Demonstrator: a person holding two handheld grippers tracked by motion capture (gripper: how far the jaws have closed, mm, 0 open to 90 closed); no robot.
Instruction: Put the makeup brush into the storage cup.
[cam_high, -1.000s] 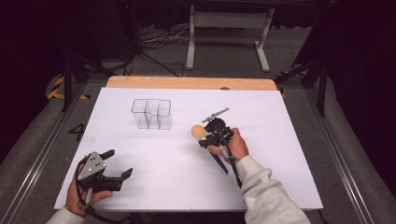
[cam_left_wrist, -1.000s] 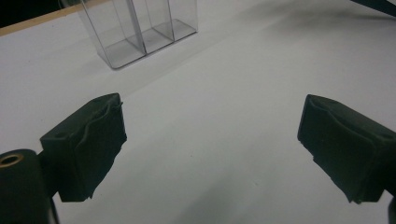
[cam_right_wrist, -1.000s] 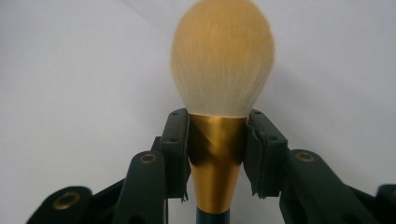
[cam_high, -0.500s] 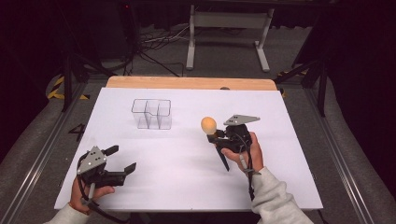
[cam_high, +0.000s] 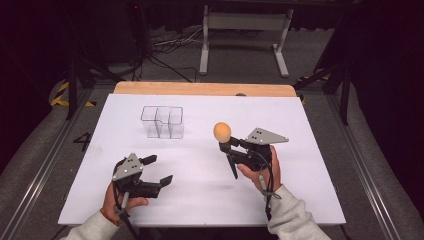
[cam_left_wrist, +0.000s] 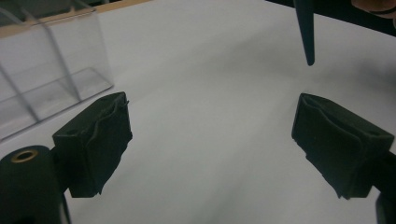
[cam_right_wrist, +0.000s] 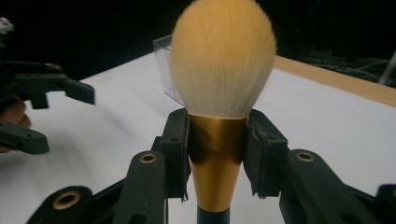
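Observation:
A makeup brush (cam_high: 222, 132) with a round tan bristle head, gold ferrule and dark handle stands upright above the white table sheet (cam_high: 200, 200). My right gripper (cam_high: 227, 147) is shut on its ferrule. In the right gripper view the pads press both sides of the gold ferrule of the brush (cam_right_wrist: 222, 60). My left gripper (cam_high: 159, 169) hovers near the front left. It is open, its jaws have just been closing a little, and nothing is between them (cam_left_wrist: 210, 135). The brush's pointed handle tip (cam_left_wrist: 306, 32) hangs ahead of it.
A clear plastic organizer (cam_high: 162, 121) with several compartments stands at the back left of the sheet, also close on the left in the left gripper view (cam_left_wrist: 42, 79). A wooden board edge (cam_high: 200, 88) runs along the far side. Stands and cables lie on the dark floor beyond.
The right gripper has raised the brush and turned it upright, shifting slightly right. The left hand has moved right, toward the middle of the sheet.

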